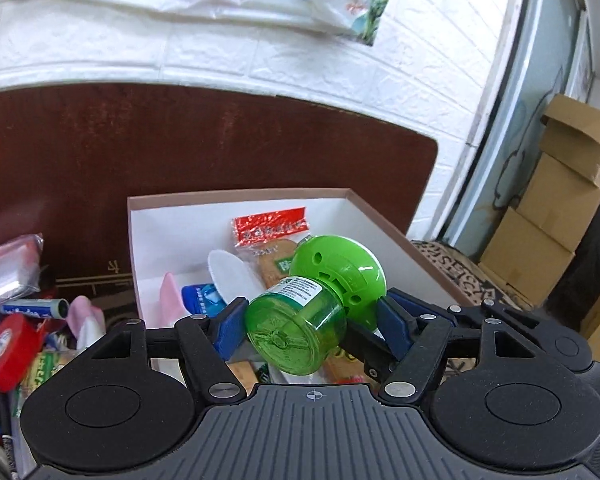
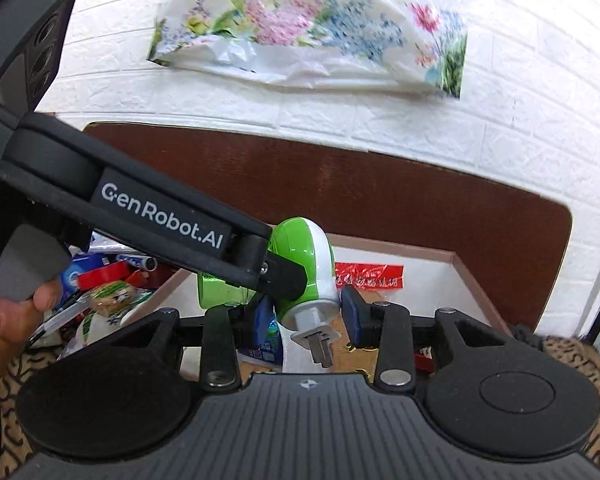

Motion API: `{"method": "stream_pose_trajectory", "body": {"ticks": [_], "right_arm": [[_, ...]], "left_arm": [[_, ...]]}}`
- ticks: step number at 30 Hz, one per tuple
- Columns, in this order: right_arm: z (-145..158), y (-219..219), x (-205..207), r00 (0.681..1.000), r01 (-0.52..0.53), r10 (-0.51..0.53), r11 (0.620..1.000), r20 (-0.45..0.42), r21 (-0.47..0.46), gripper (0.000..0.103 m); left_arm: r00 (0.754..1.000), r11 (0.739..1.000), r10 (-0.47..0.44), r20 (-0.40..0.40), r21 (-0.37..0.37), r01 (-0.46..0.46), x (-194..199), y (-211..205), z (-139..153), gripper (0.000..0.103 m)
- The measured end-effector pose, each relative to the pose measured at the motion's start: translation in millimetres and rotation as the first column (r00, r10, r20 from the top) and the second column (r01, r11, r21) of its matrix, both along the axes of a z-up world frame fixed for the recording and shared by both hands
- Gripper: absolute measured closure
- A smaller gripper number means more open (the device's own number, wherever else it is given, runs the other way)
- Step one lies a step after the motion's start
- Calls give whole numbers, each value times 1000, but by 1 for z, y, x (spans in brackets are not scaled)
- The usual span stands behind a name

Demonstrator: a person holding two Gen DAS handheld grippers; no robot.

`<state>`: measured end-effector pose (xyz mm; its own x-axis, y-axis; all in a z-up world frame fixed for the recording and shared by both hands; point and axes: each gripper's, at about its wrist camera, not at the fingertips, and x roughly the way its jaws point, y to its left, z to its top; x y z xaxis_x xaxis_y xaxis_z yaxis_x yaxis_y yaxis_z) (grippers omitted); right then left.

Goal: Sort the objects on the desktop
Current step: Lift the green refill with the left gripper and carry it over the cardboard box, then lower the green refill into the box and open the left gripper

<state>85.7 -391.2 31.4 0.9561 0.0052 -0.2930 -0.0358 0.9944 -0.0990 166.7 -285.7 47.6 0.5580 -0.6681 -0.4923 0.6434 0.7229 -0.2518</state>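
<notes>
A green plug-in mosquito repeller with a clear green bottle hangs over the open white-lined box. My left gripper holds it: one blue pad touches the bottle, the other sits by the green dome. In the right wrist view the same repeller shows its white back and plug. My right gripper is open around the plug end, its pads apart from it. The left gripper's black body crosses that view. The box holds a red-topped snack packet, a white pad and a blue packet.
A pile of loose items lies left of the box: red tape roll, marker, foil bag, snack packs. The brown table meets a white brick wall. Cardboard boxes stand at the right. A patterned cloth lies near the table's edge.
</notes>
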Motion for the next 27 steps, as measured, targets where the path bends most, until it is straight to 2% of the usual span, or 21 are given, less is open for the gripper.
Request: {"method": "stream_pose_trajectory", "body": {"ticks": [2,4,8,9,13,16,17,19,21,25,27], "right_arm": [[-6,-4,6,1000,0,0,1000,-23,22,61],[-14,-6,10,999,-5,6,999,-46,39,61],[-28,-3,15,997,-14,16,1000,-80,25,64],[-30,-2,15,997,-17,18,1000,-81,23,68],[-32,2,16,996,-29,30,999,-79,15,69],[-31,4,16,997,-24,25,1000,-73,12,66],[-31,5,15,997,-20,21,1000,-70,9,64],[-32,7,13,998,-3,2,1000,-61,-4,37],[-33,8,9,999,25,-26,999,-39,-21,18],[-33,10,3,999,32,-32,999,-23,-27,3],[-35,13,0,999,41,-42,999,-13,-31,1]], "left_arm": [[1000,1000,4,-15,11,-4,4,-1,-7,25],[999,1000,5,-36,17,-5,7,-1,-18,26],[995,999,35,-91,25,-33,14,3,-34,26],[995,999,38,-95,25,-36,15,3,-36,28],[996,999,41,-78,25,-39,15,4,-33,27],[997,999,39,-67,29,-37,13,5,-31,22],[997,999,45,-64,28,-43,12,6,-31,15],[995,997,82,-57,18,-81,10,10,-30,3],[991,992,126,-47,-8,-126,8,17,-29,0],[990,990,125,-61,-55,-128,-1,29,-26,0],[990,989,120,-72,-74,-125,-8,33,-26,0]]}}
